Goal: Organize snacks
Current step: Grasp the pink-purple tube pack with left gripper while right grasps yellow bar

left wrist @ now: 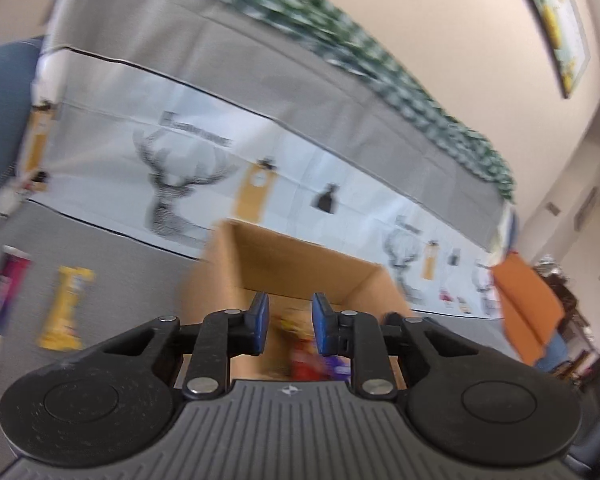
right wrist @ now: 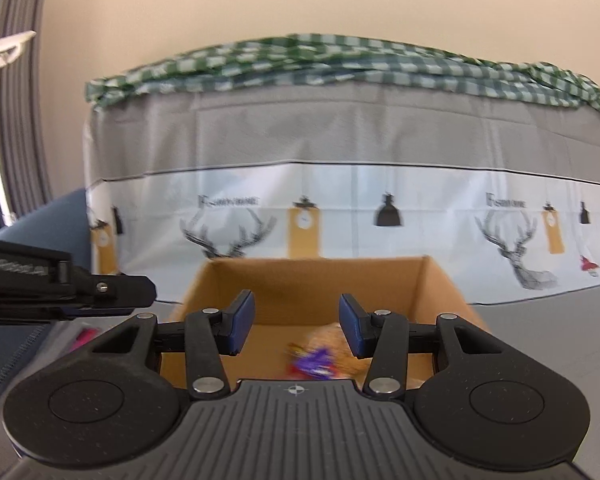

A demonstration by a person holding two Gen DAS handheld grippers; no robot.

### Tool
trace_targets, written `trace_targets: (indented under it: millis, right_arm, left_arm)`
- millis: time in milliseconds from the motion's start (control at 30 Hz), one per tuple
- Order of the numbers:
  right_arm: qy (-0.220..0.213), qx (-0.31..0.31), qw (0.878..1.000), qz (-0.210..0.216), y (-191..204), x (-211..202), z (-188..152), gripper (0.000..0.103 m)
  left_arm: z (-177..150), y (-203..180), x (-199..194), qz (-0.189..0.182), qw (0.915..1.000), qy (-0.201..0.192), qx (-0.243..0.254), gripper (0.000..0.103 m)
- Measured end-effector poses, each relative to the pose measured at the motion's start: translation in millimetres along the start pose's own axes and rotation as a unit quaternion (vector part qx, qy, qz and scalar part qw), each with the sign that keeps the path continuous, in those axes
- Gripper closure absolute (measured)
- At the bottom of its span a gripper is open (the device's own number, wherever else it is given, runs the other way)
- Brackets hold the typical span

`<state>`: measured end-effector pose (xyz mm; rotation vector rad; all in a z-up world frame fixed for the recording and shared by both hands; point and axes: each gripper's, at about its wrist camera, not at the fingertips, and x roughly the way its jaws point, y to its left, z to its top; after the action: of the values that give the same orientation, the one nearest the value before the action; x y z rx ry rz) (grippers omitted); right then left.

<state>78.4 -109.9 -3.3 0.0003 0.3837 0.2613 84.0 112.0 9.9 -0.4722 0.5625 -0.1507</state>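
An open cardboard box point(left wrist: 300, 264) stands on the grey surface right in front of both grippers. My left gripper point(left wrist: 290, 308) hovers over its near edge, jaws a narrow gap apart with nothing between the blue pads. Below it, inside the box, lie blurred red and purple snack packets point(left wrist: 304, 360). My right gripper point(right wrist: 297, 308) is open wider over the same box point(right wrist: 320, 284), also empty. Under it lie a purple packet point(right wrist: 316, 360) and a tan bag point(right wrist: 334, 338). A yellow snack packet point(left wrist: 66, 312) and a pink-and-purple packet point(left wrist: 4, 292) lie on the surface left of the box.
Behind the box rises a block draped in a deer-print cloth point(left wrist: 172, 184), topped by a green checked cloth point(right wrist: 300, 56). An orange object point(left wrist: 524, 304) stands at the right, a blue seat point(left wrist: 0, 104) at the left. The left tool's black body point(right wrist: 60, 284) crosses the right wrist view.
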Motion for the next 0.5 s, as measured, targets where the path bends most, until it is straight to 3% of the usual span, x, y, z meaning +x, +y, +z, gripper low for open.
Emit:
trace_targets:
  millis: [167, 267, 400, 500]
  right_arm:
    - [-0.020, 0.005, 0.999, 0.045, 44.0, -2.0, -0.2, 0.068]
    - [-0.025, -0.003, 0.997, 0.070, 73.8, -2.3, -3.6, 0.069]
    - [-0.016, -0.013, 0.994, 0.103, 116.6, 7.1, -11.0, 0.069]
    - [-0.002, -0.029, 0.992, 0.119, 149.7, 20.6, -19.1, 0.069]
  left_arm:
    - [15.0, 61.5, -2.6, 0.070, 0.9975, 0.003, -0.008, 0.078]
    - [18.6, 104.7, -6.1, 0.105, 0.9925, 0.020, -0.060, 0.078]
    - [21.1, 148.3, -12.9, 0.155, 0.9803, 0.036, -0.117, 0.078]
    - [18.1, 168.0, -10.7, 0.172, 0.9720, 0.060, -0.148, 0.078]
